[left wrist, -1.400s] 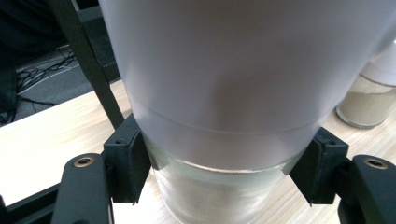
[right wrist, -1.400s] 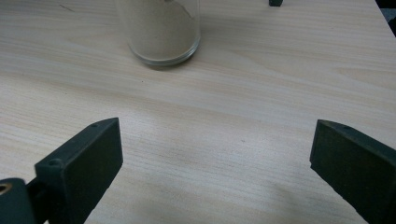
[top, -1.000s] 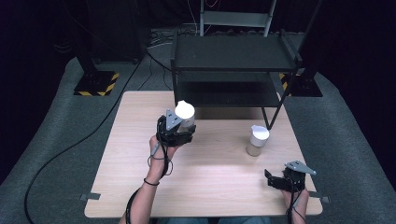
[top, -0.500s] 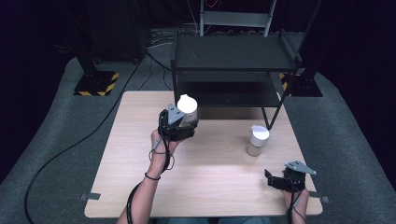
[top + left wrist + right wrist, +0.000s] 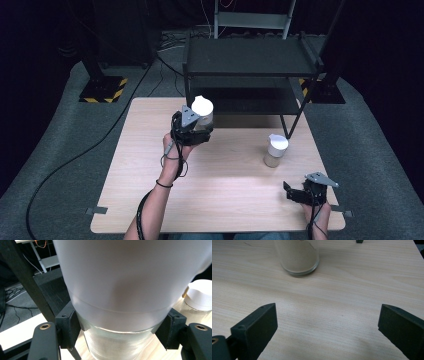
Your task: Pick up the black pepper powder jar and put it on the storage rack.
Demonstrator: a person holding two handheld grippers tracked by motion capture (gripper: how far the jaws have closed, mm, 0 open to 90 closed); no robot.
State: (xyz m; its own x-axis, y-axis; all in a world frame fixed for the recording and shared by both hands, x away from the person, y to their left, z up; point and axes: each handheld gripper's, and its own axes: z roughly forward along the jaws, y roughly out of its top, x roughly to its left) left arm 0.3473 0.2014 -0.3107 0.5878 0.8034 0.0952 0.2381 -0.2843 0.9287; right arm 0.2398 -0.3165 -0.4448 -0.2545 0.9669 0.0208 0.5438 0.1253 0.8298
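A glass jar with a white lid (image 5: 202, 111) is held off the table, close to the front of the black shelf unit (image 5: 250, 57). My left gripper (image 5: 199, 128) is shut on it. In the left gripper view the jar (image 5: 125, 285) fills the space between the pads (image 5: 71, 327), which press just under the lid. A second white-lidded jar (image 5: 275, 150) with beige powder stands on the wooden table (image 5: 225, 200) at the right. My right gripper (image 5: 291, 193) rests low near the front right corner, open (image 5: 329, 327), pointing at that jar (image 5: 298, 255) from a distance.
The two-tier black shelf unit overhangs the table's far edge, with one leg (image 5: 295, 117) standing on the table beside the second jar. A cable (image 5: 75, 155) runs over the grey floor at the left. The second jar's lid (image 5: 200, 295) lies behind the held jar.
My left gripper has carried the jar away from the person and slightly right, closer to the shelf. The right gripper and the second jar have stayed put.
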